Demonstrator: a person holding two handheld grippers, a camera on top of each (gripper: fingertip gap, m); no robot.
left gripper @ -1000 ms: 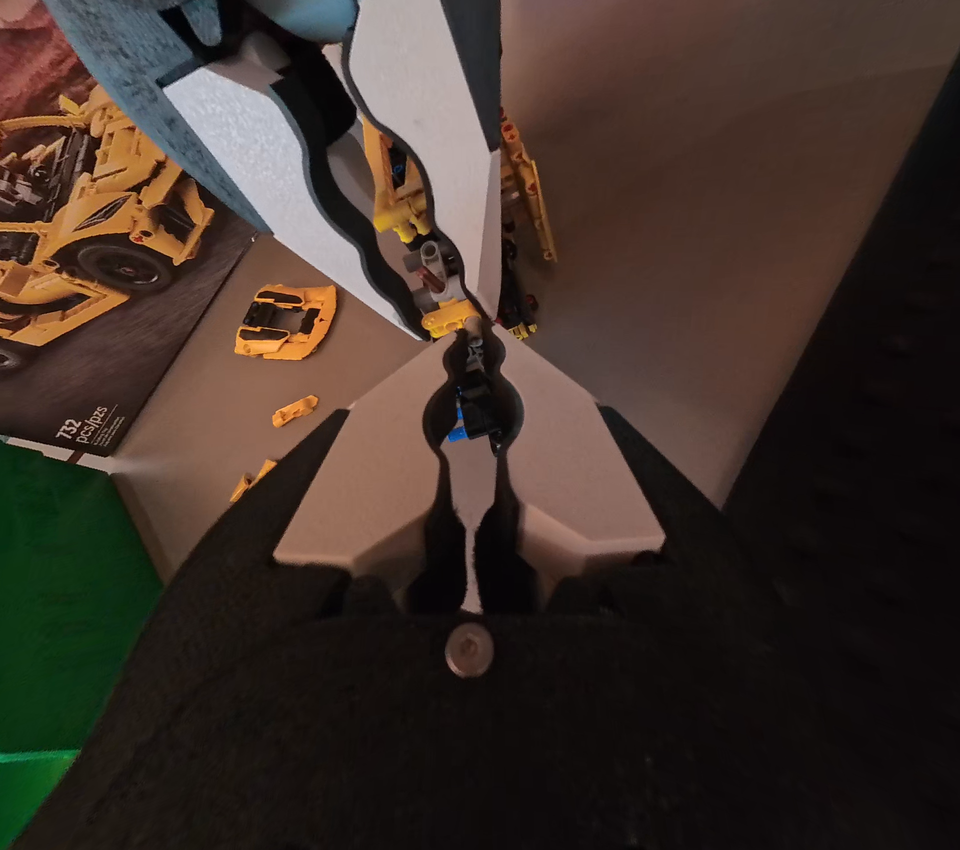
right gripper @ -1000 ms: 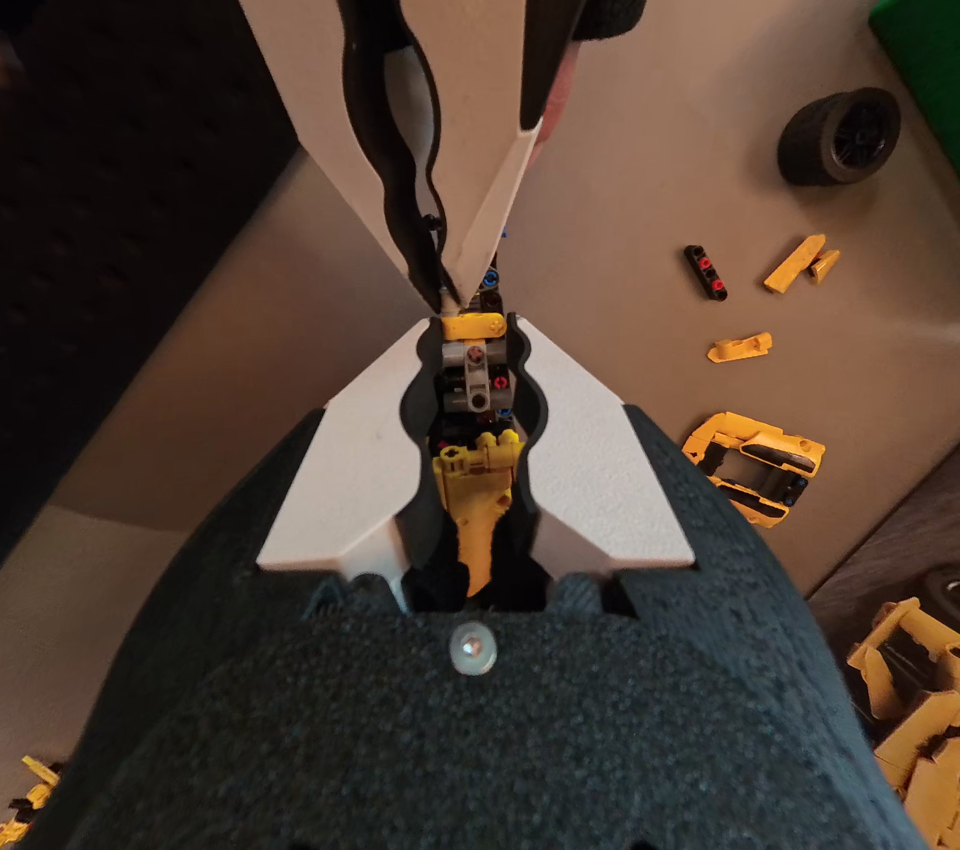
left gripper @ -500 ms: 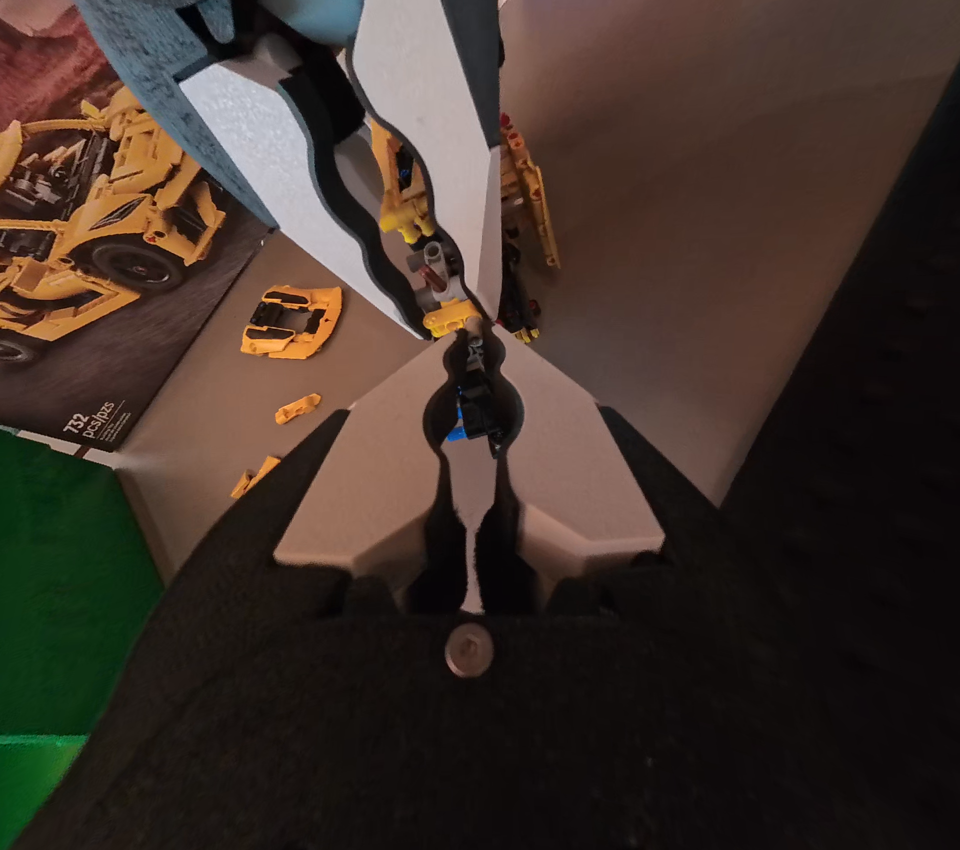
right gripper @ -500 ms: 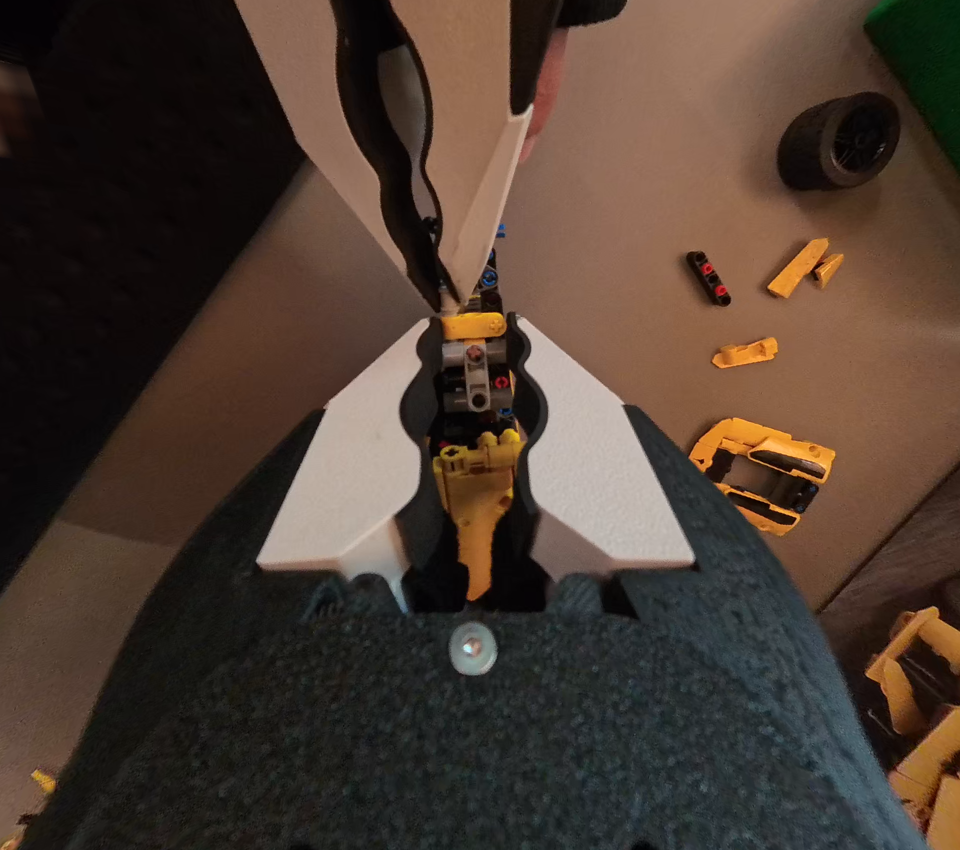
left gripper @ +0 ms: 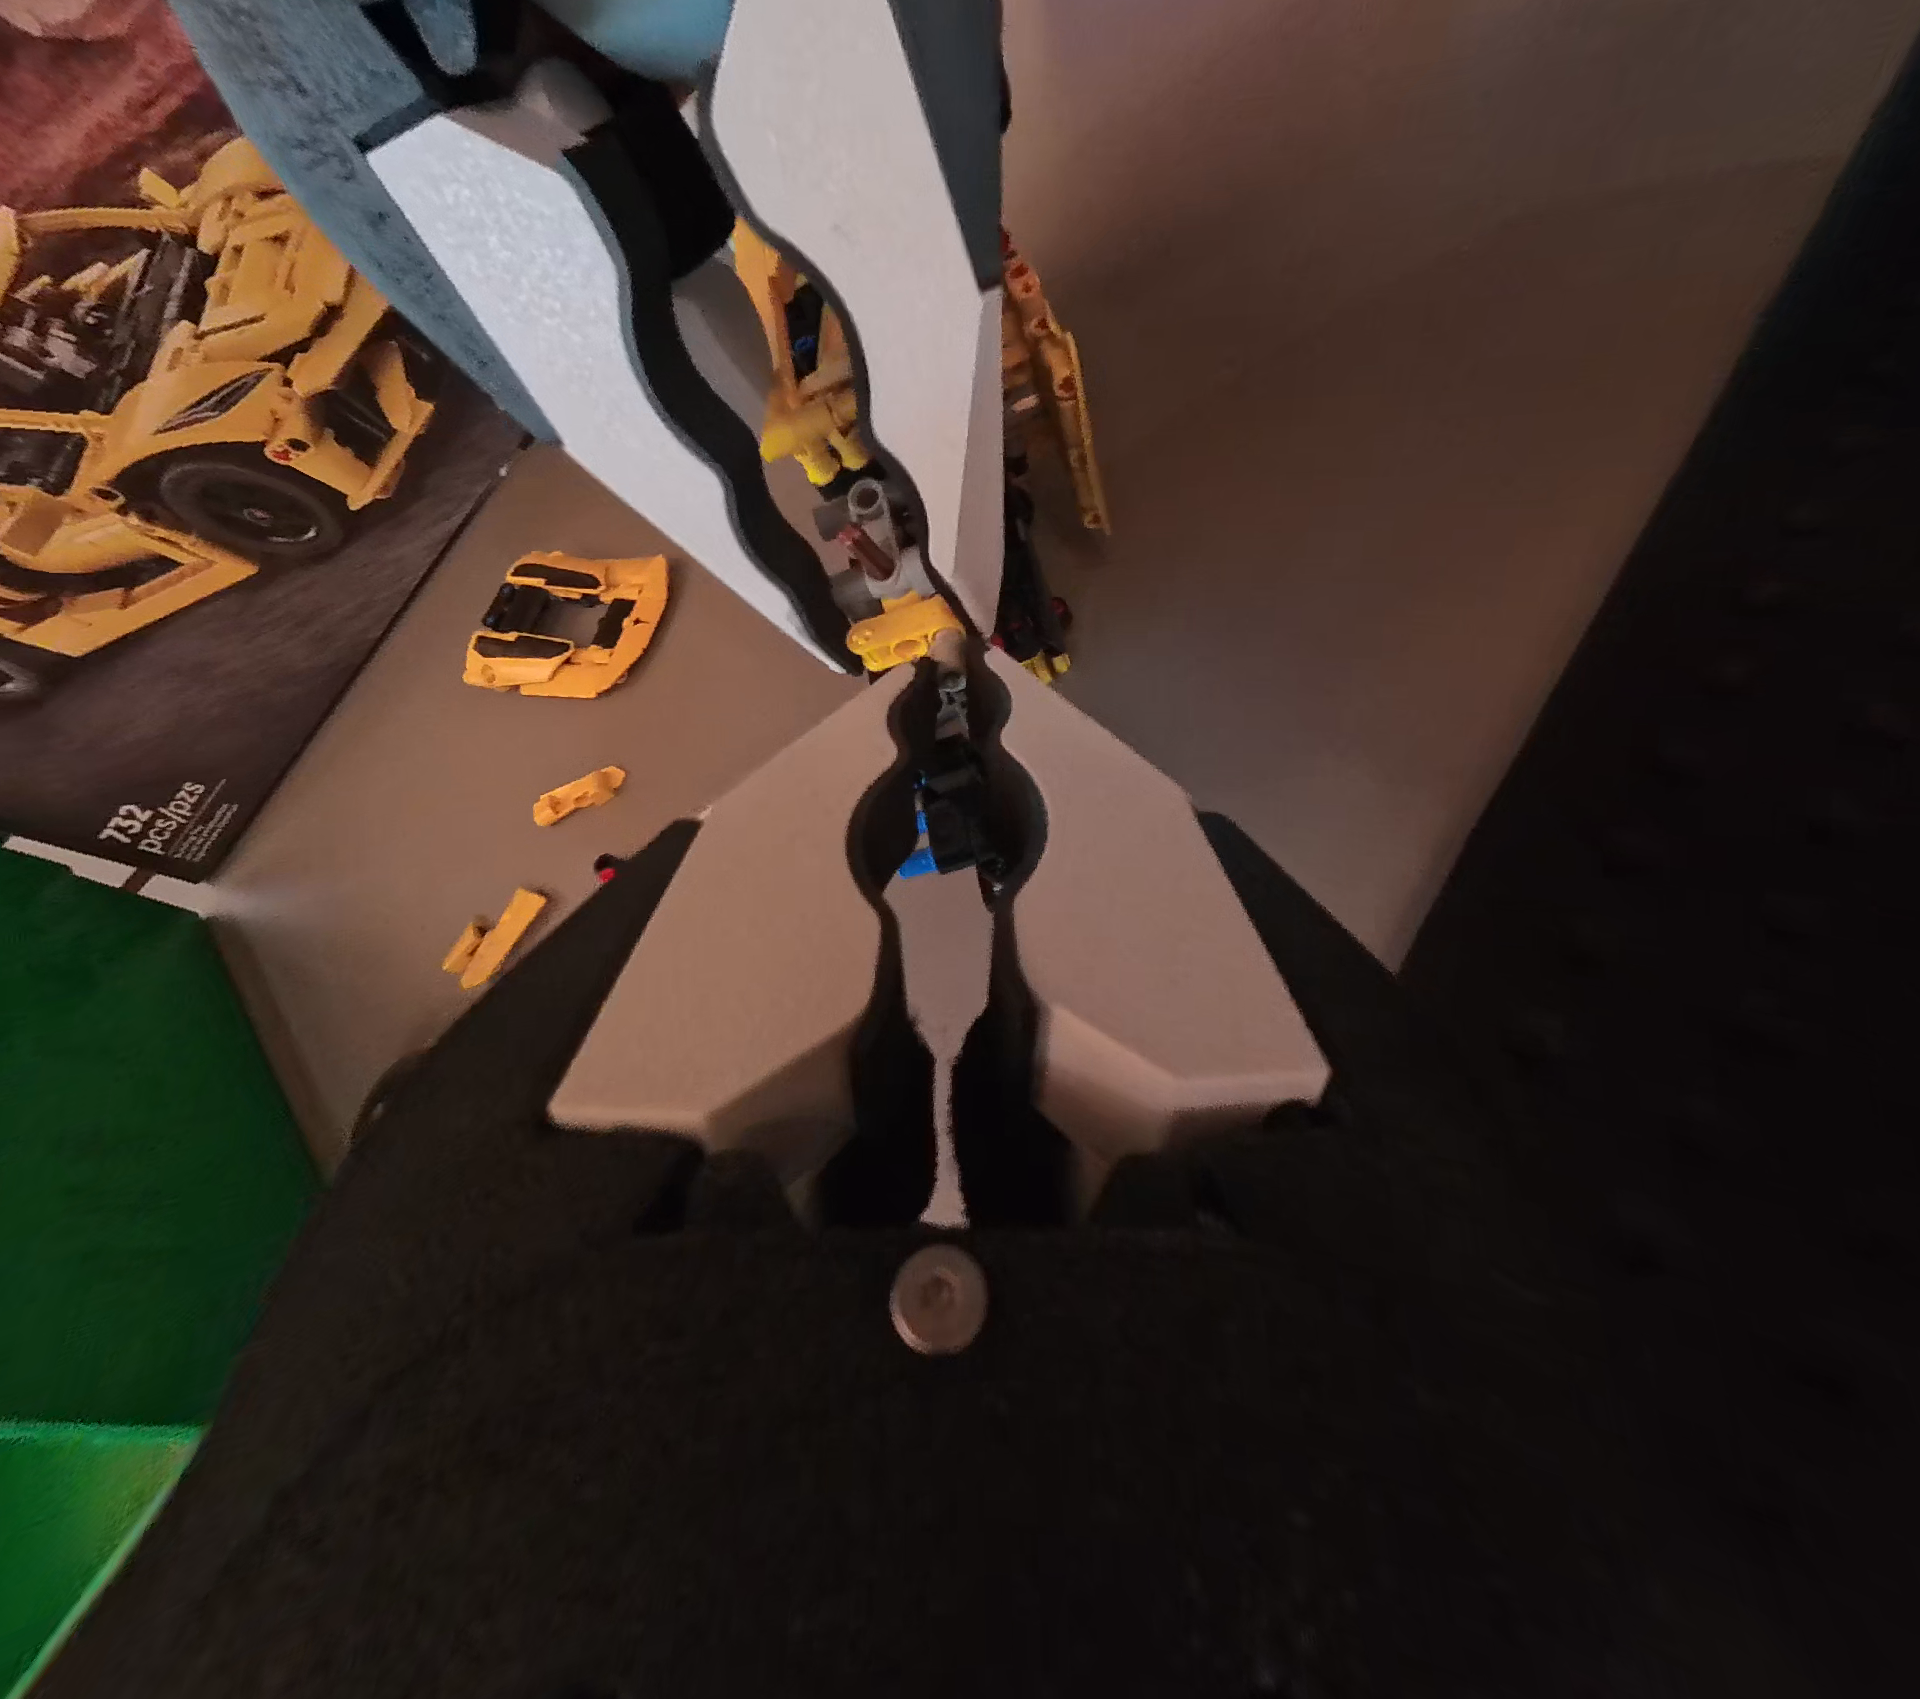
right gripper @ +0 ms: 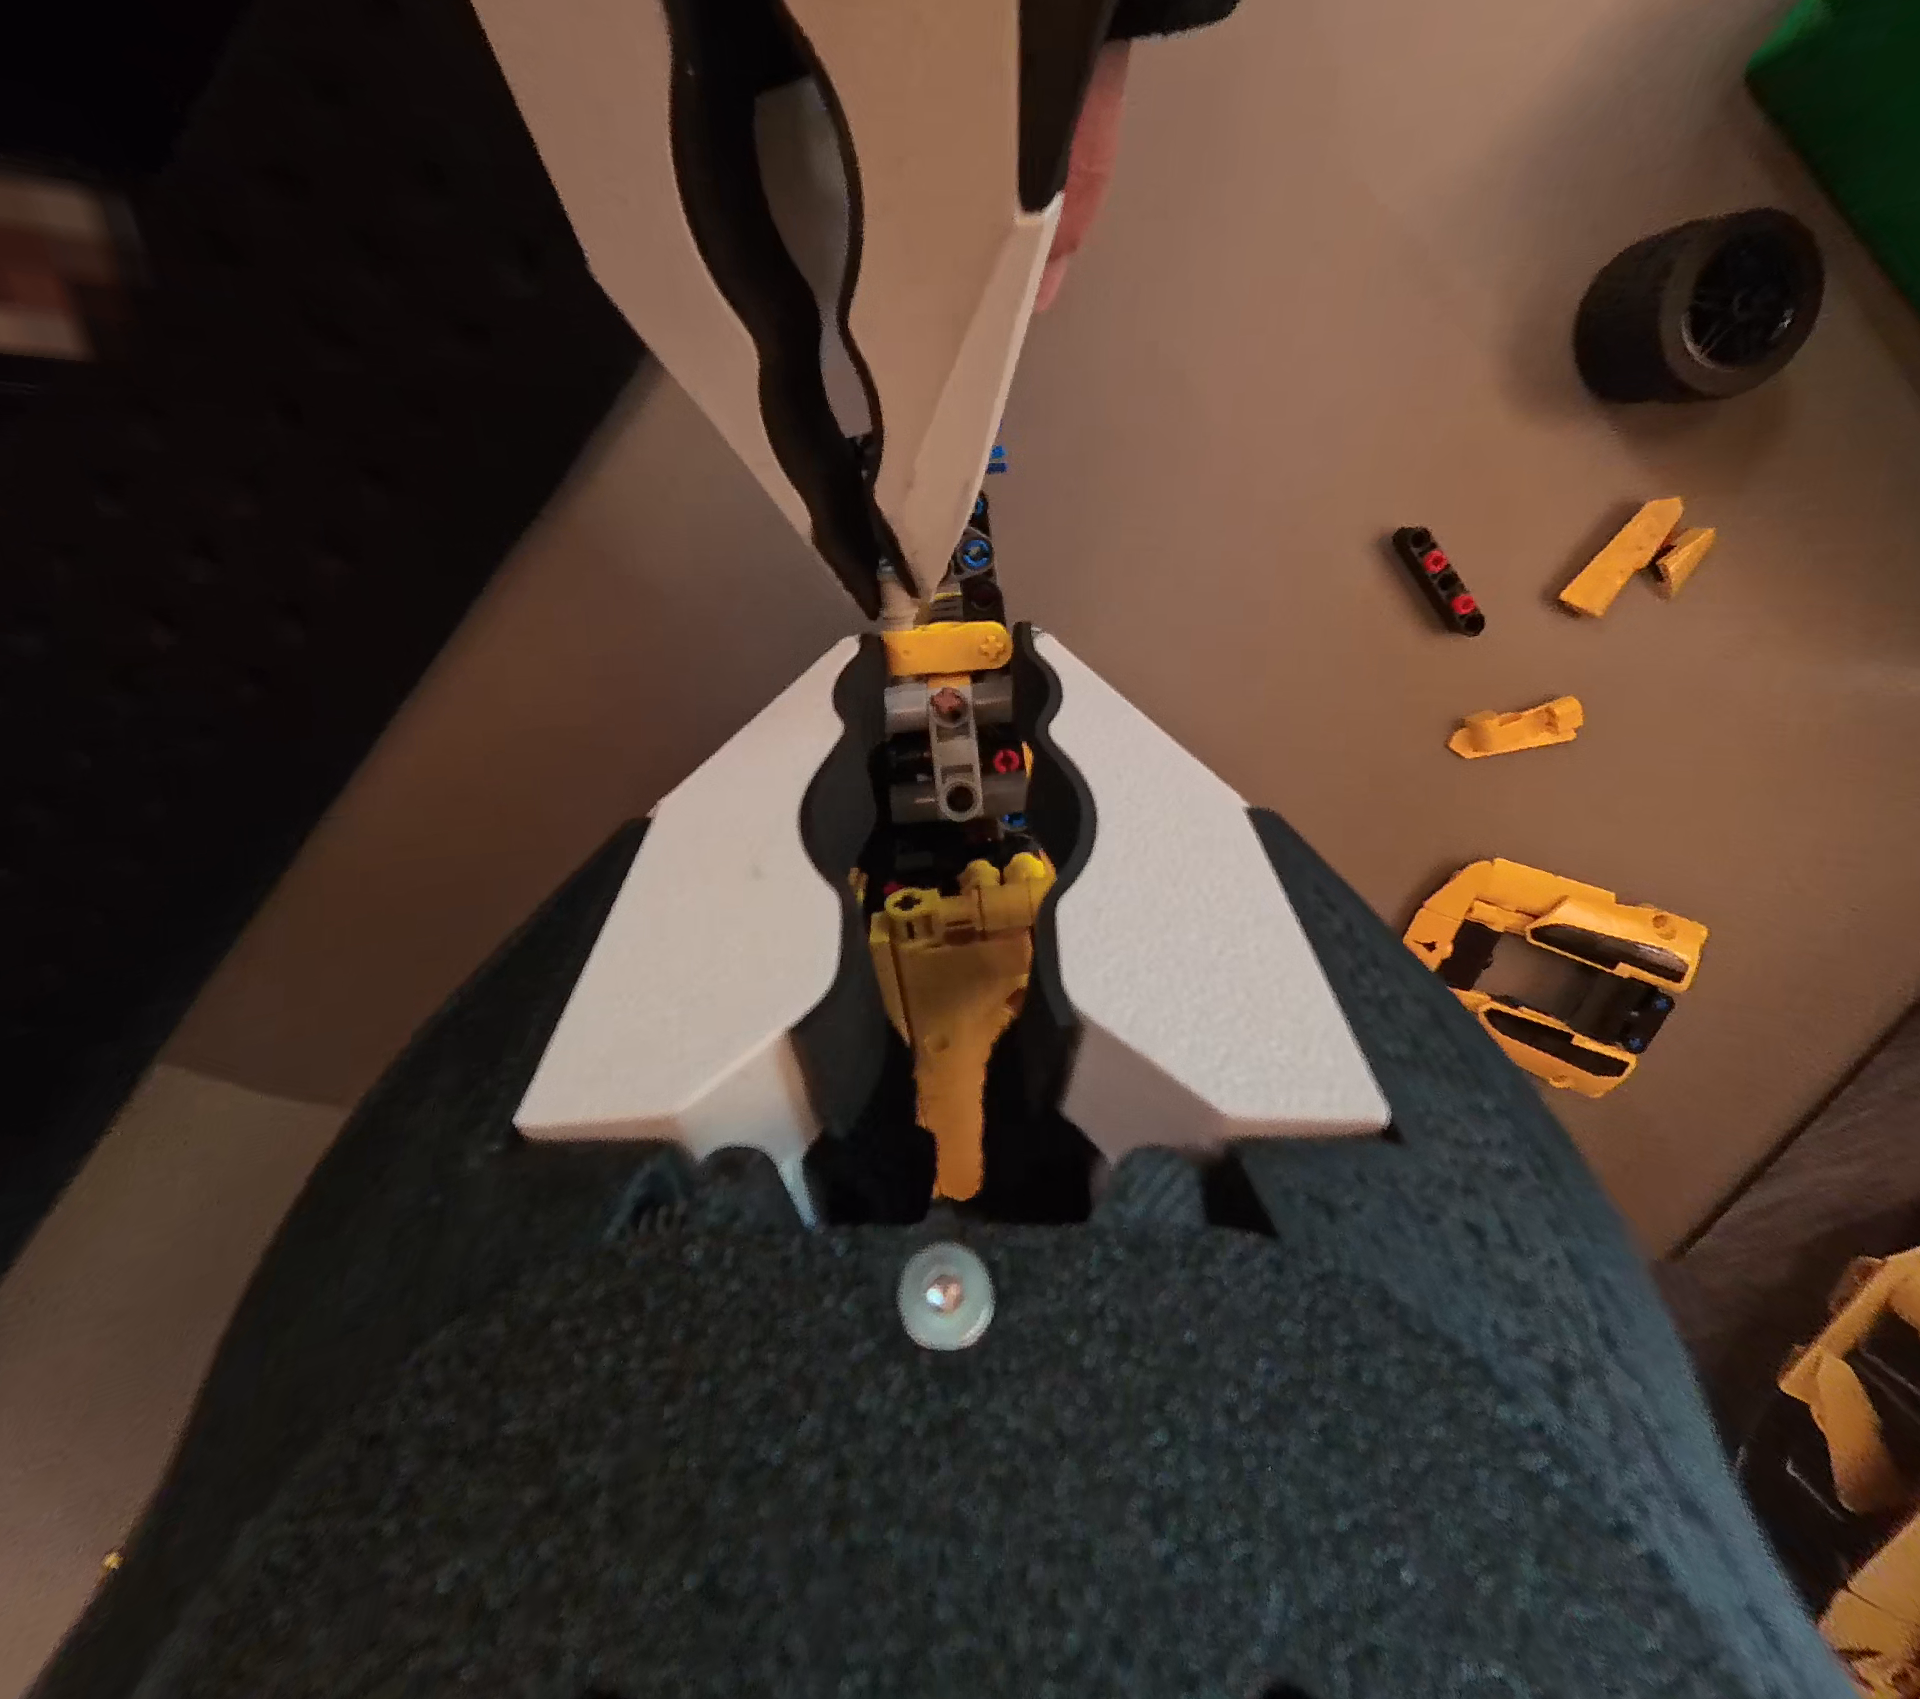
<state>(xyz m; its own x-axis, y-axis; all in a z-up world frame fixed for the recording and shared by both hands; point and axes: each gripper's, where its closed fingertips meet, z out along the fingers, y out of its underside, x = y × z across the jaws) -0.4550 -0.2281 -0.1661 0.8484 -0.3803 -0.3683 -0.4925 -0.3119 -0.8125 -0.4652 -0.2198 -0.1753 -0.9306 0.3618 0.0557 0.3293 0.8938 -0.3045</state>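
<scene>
Above a grey tabletop, the right gripper has its jaws pinched on a yellow-and-black brick assembly, while the left gripper, tip to tip with it, has its jaws pressed on the assembly's small black-and-blue end piece; a green bin stands near a loose black wheel, its contents hidden.

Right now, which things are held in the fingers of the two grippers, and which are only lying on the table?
In the fingers:
- right gripper shut on the yellow and grey brick assembly
- left gripper shut on a small black and blue piece, tip to tip with the assembly

Lying about:
- black wheel
- yellow body panel
- black beam
- printed box
</scene>
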